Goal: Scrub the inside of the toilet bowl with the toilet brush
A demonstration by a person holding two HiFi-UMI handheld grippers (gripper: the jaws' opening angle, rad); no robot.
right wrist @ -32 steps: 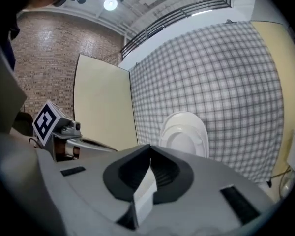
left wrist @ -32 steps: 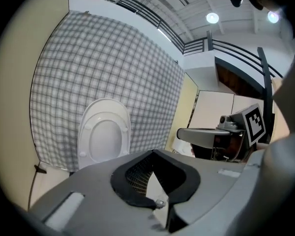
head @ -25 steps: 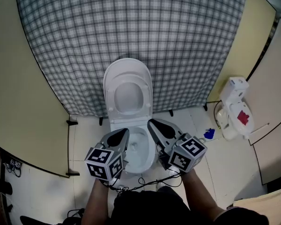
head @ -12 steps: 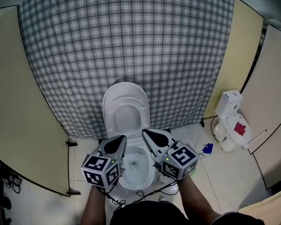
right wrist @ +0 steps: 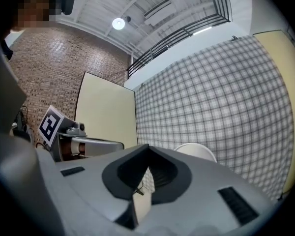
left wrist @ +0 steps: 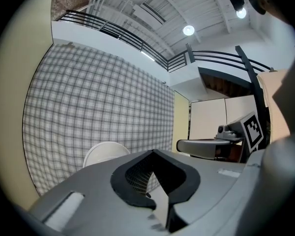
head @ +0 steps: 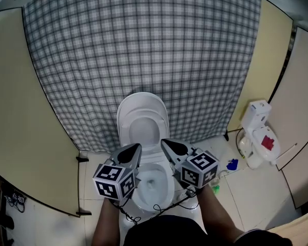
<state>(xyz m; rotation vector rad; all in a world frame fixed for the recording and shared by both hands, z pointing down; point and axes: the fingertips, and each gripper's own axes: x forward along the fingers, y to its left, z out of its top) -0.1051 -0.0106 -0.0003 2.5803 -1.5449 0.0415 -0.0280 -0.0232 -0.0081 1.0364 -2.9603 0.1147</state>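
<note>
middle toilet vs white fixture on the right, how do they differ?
The middle toilet has its lid raised and bowl open; the right fixture shows no open bowl and bears a red patch. The middle toilet backs onto the checked curtain; the right fixture sits beside the beige partition. Both are white.

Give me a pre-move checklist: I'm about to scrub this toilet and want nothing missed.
1. Toilet lid raised, bowl uncovered: ok.
2. Toilet bowl in plain sight between the two grippers in the head view: ok.
3. Left gripper holding the brush: not ok; its jaws are shut with nothing between them.
4. Right gripper holding the brush: not ok; its jaws are shut and empty.
5. Brush located: cannot tell; no brush is recognisable. A white object and a small blue item sit on the floor at the right, and either may be worth checking.
</note>
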